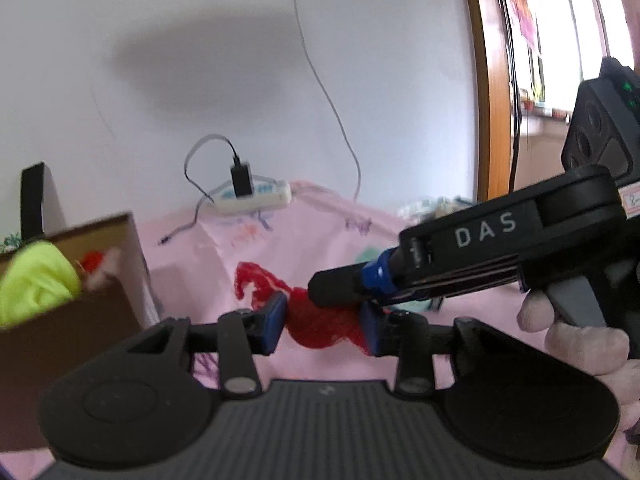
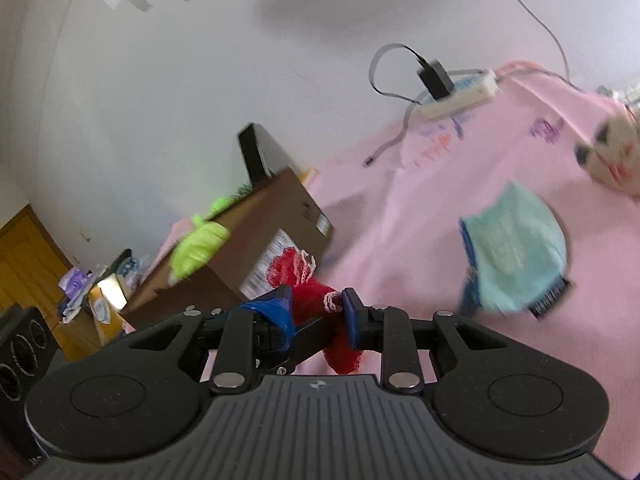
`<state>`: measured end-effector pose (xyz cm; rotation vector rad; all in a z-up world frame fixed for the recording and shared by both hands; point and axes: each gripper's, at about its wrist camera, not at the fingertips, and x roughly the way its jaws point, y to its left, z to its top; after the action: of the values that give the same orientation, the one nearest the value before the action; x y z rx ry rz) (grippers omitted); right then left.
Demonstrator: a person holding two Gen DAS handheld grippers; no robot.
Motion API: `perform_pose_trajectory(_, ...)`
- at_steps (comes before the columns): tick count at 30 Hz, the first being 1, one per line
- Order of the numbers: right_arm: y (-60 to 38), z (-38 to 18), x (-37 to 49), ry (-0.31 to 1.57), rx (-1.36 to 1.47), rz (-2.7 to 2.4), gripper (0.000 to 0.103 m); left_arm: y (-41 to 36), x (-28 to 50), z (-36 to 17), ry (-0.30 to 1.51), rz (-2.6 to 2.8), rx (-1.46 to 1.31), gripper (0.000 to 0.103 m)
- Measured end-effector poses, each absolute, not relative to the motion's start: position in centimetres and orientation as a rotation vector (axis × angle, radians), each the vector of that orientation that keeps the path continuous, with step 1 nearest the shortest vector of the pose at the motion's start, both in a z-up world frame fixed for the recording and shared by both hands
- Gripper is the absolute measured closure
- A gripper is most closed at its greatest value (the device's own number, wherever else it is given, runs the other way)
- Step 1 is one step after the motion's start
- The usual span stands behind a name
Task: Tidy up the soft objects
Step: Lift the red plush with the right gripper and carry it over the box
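I am gripping the red mesh (image 2: 320, 300) in both grippers — right (image 2: 316, 308), left (image 1: 324, 320) — jaws clamped on it. It is looking light, floppy, snag-prone; I am favouring the bunched middle over the lace edge.

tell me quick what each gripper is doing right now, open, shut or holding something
left gripper: closed on the red mesh fabric.
right gripper: closed on the same red mesh fabric.
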<state>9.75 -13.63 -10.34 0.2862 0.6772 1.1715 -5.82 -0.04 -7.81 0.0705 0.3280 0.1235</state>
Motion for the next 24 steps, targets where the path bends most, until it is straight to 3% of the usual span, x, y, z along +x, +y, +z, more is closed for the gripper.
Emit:
perform_pose_trajectory(11, -6.7, -3.4, 9.0, 0.606, 0.353, 1.279, 0.095, 6.1, -6.9, 0.5, 0.307, 0.213, 0.157, 0.065)
perform_pose_trajectory(24, 1.2, -4.3, 8.4, 0.662, 0.28, 1.244, 0.094, 13.0, -5.6, -0.7, 0.431, 0.284, 0.184, 0.064)
